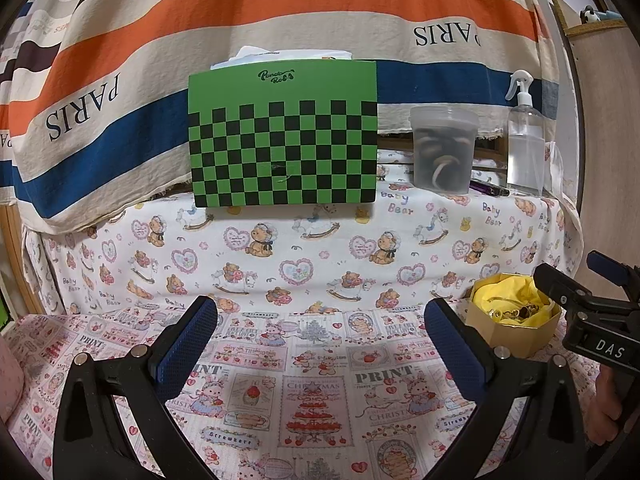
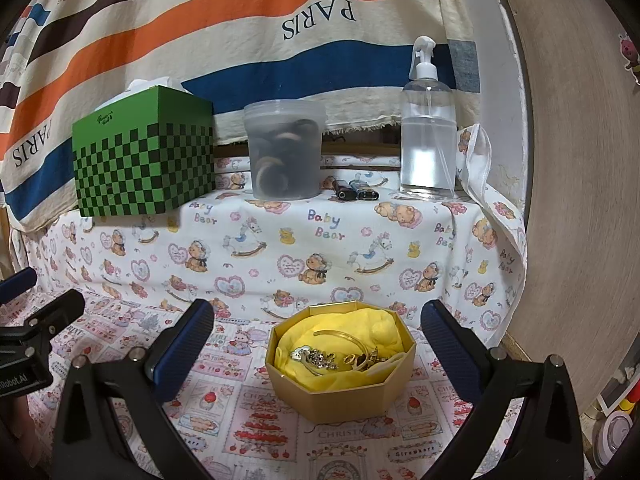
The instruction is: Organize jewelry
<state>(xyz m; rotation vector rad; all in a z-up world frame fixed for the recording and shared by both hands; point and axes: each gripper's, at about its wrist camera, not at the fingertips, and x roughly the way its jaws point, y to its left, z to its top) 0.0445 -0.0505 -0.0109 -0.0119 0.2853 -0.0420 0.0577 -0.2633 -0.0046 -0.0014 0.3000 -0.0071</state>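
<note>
- Sitting on the printed cloth (image 2: 248, 392), a gold eight-sided box (image 2: 340, 380) holds yellow tissue (image 2: 360, 328) with a small heap of jewelry (image 2: 340, 356) on it: a thin gold bangle, rings and some sparkly pieces tangled together.
- The right gripper (image 2: 318, 344) has its blue-padded fingers (image 2: 184, 344) spread wide apart, one on each side of the box, touching neither the box nor the jewelry.
- The left gripper (image 1: 320, 340) is also spread wide, with only bare cloth (image 1: 312, 360) between its fingers (image 1: 188, 344); the box (image 1: 512, 328) lies just beyond its right finger.
- From the left view, the right gripper (image 1: 600, 300) shows at the edge, reaching over the far side of the box.
- On the raised ledge behind, covered in a bear-print cloth (image 2: 320, 240), stand a green checkered tissue box (image 2: 144, 152), a lidded plastic tub (image 2: 284, 148) with dark items inside, and a clear spray bottle (image 2: 428, 128).
- Two small dark objects (image 2: 356, 192), too small to identify, lie between the tub and the bottle.
- A striped cloth (image 2: 240, 32) reading "PARIS" hangs behind everything.
</note>
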